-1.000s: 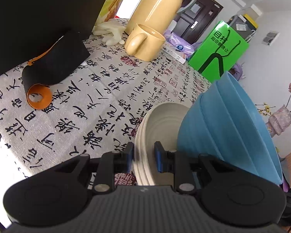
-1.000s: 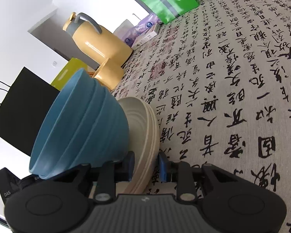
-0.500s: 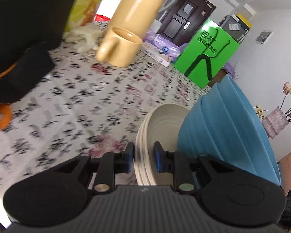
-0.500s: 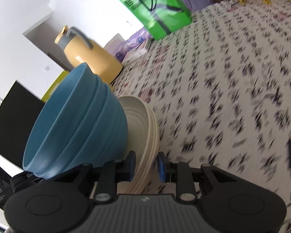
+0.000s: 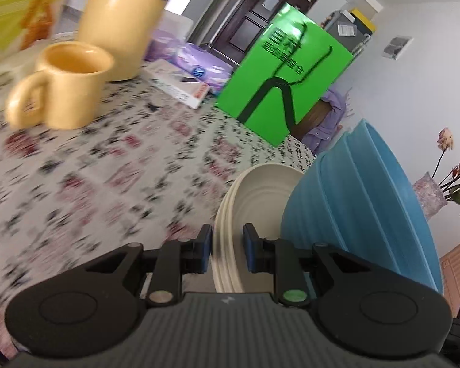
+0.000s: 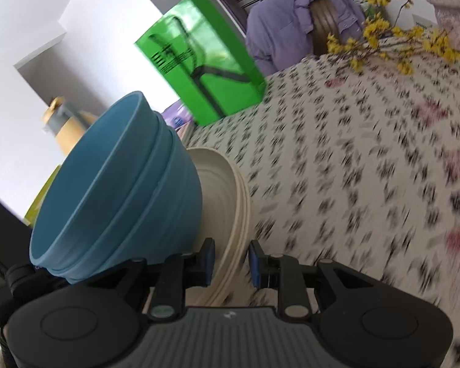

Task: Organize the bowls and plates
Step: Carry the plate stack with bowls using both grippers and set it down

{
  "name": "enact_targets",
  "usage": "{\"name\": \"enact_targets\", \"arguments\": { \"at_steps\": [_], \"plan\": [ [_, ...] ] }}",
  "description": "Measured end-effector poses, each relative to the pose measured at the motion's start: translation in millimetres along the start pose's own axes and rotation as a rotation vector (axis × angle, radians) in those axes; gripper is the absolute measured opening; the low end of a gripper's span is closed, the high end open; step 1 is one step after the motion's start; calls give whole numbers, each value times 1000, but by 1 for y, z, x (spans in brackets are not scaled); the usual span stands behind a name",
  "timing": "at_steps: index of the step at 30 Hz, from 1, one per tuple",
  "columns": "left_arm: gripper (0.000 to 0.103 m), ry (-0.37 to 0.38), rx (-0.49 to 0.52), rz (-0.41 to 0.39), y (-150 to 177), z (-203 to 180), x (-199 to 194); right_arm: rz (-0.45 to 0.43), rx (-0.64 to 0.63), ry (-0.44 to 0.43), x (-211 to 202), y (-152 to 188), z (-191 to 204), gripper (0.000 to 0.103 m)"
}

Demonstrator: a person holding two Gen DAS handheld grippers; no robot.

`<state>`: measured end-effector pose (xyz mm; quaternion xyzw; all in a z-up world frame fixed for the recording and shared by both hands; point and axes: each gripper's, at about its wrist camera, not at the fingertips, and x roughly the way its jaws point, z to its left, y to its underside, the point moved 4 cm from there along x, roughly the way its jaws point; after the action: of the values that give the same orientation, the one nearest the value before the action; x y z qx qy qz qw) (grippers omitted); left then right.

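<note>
Plates [image 5: 254, 202]: cream stack held on edge between both pairs of jaws, rims clamped from opposite sides, lifted above the desk [image 5: 107, 159].
Bowls [image 5: 362, 208]: blue nested stack lying on its side against the plate faces; just right of the left jaws, just left of the right jaws [image 6: 113, 190].
Left gripper [image 5: 227, 251]: jaws narrowed onto the plate rims, blue pads touching the stack on either side.
Right gripper [image 6: 231, 263]: jaws likewise closed around the plate rims [image 6: 230, 202], one pad beside the bowls, the other on the outer plate.
Desk: covered by a white cloth with black and red characters, blurred, spreading ahead of and below both jaws.
Mug [image 5: 67, 89]: yellow, upright, far ahead and to the left of the left jaws, handle turned toward the camera.
Thermos [image 5: 122, 18]: yellow, just behind the mug.
Green bag [image 5: 282, 82]: upright, ahead of the left jaws, beyond the plates; also ahead of the right jaws [image 6: 199, 64].
Yellow flowers [image 6: 392, 43]: lying on the desk, far ahead and right of the right jaws.
</note>
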<state>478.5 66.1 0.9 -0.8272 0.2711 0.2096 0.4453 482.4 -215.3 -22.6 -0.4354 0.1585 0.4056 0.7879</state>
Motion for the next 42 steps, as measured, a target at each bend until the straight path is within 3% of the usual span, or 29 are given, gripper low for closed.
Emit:
{"name": "enact_targets", "arguments": {
  "at_steps": [15,23,32,42],
  "plan": [
    [21,36,26,33,-49,-53,130,-46,-2,72,57,-103,-61,23],
    [21,35,53,44,-50,-61,164,-40,-3,96,77,-118,-87,23],
    [22,24,44,27,-24,-56,124,-43,-26,82,52,-90,-81,23],
    [21,5,30,79,82,-41,9,-27,-17,98,-48,19,-68,22]
  ]
}}
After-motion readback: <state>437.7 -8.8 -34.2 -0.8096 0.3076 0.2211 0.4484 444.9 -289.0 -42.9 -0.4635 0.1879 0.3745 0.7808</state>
